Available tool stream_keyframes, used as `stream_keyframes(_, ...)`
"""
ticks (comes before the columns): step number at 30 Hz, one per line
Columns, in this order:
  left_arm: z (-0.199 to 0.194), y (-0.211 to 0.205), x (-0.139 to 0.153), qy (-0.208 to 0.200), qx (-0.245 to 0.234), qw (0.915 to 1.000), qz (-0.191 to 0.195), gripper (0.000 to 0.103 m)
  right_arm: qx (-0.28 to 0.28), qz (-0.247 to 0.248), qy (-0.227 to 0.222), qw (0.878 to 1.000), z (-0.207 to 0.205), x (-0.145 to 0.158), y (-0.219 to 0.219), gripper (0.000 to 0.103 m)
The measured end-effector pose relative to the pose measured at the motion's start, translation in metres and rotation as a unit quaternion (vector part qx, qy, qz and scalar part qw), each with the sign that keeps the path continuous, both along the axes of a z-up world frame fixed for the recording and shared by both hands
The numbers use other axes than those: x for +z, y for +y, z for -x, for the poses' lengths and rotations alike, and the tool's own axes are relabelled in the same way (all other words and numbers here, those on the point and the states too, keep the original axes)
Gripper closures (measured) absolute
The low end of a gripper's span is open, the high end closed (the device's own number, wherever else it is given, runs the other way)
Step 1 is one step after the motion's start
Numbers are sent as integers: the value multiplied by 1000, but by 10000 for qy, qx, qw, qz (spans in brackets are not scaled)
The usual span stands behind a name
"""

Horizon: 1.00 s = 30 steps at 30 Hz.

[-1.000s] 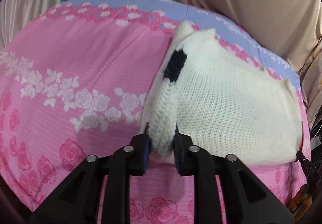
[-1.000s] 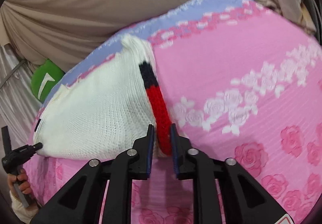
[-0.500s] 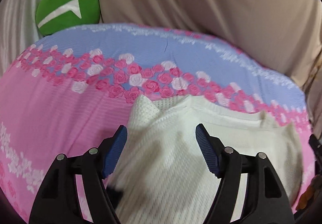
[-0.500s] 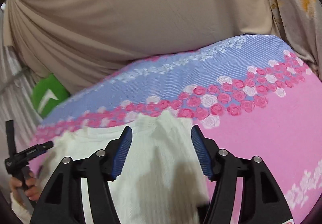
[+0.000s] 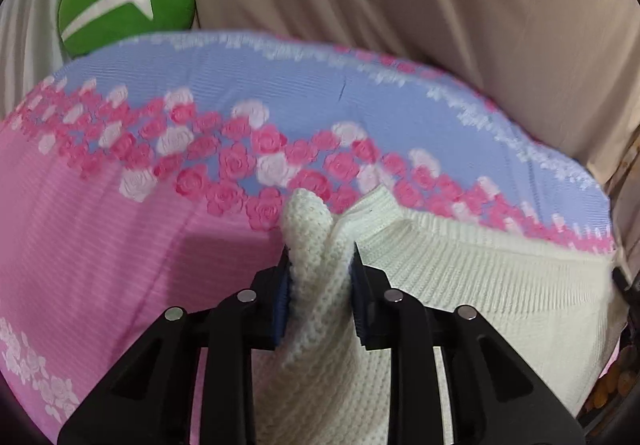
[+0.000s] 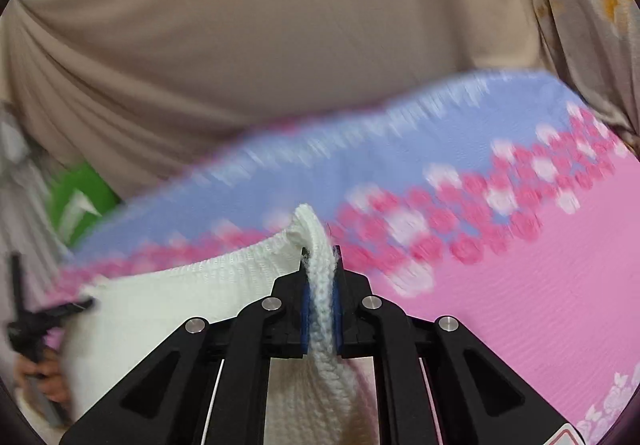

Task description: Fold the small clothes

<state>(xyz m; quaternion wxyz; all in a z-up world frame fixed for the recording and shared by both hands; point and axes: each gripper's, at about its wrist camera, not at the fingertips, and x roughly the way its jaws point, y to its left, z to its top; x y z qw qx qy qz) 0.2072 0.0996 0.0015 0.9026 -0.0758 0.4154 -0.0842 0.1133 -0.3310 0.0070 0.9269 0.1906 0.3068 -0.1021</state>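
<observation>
The left claw [image 5: 320, 281] pinches a corner of the white sweater [image 5: 480, 285]. The right claw [image 6: 320, 285] squeezes another edge tight. The sweater seems to lie on the pink bed [image 5: 100, 245], toward 12 o'clock.

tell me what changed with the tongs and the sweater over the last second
Both tongs let go of the sweater's near side, moved to its far edge and closed again: the left tongs on the far left corner, the right tongs on the far right. The sweater stays on the floral sheet.

Cream knit sweater [image 5: 460, 285]: folded, lying on the bedsheet [image 5: 100, 245], ribbed edge toward 12 o'clock, both near corners bunched upward.
</observation>
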Motion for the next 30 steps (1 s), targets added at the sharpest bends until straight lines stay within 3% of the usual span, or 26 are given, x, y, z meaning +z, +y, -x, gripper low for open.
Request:
stream_keyframes(1, -8, -3, -14, 172, 75, 9998, -94, 77, 6, -72, 435, 9990, -12, -19, -3, 96)
stream_keyframes(3, -7, -10, -14, -4, 74, 9994, -330, 76, 20, -176, 378, 9991, -9, -13, -5, 95)
stream_keyframes(6, 6, -12, 1, -126, -5, 9994, -320, 71, -23, -76, -183, 9998, 17, 21, 5, 89)
stream_keyframes(8, 28, -9, 22, -400, -11, 9988, -294, 71, -139, 239, -714, 9971, 50, 43, 22, 85)
stream_keyframes(11, 75, -11, 54, -879, -199, 9956, -248, 63, 341, 249, -1025, 9938, 82, 54, 56, 83)
stream_keyframes(13, 104, -22, 63, -978, -495, 9939, -133, 63, 966, 132, -915, 9910, 91, 45, 91, 84)
stream_keyframes(15, 131, -43, 60, -883, -971, 9913, -119, 63, 1782, 67, -511, 9826, 91, 23, 142, 84)
stream_keyframes(19, 159, -82, 13, -320, -1494, 9869, -525, 63, 2724, -312, 192, 9615, 87, -29, 203, 88)
stream_keyframes(21, 161, -80, -8, -147, -1427, 9872, -702, 64, 2592, -85, 397, 9650, 88, -44, 202, 99)
stream_keyframes(23, 169, -66, -11, -286, -1351, 9869, -837, 65, 2286, -137, 438, 9724, 99, -45, 175, 101)
stream_keyframes(26, 176, -28, -9, -410, -663, 9867, -1425, 65, 1263, 335, 609, 9896, 129, -43, 116, 101)
stream_keyframes(27, 175, -10, -13, -340, -430, 9867, -1532, 66, 976, 208, 672, 9927, 143, -46, 88, 103)
stream_keyframes(28, 172, 7, -18, -190, -324, 9887, -1449, 68, 780, -67, 633, 9949, 157, -49, 63, 103)
stream_keyframes(30, 172, 38, -22, -25, -307, 9953, -919, 74, 443, -285, 602, 9968, 178, -49, 35, 103)
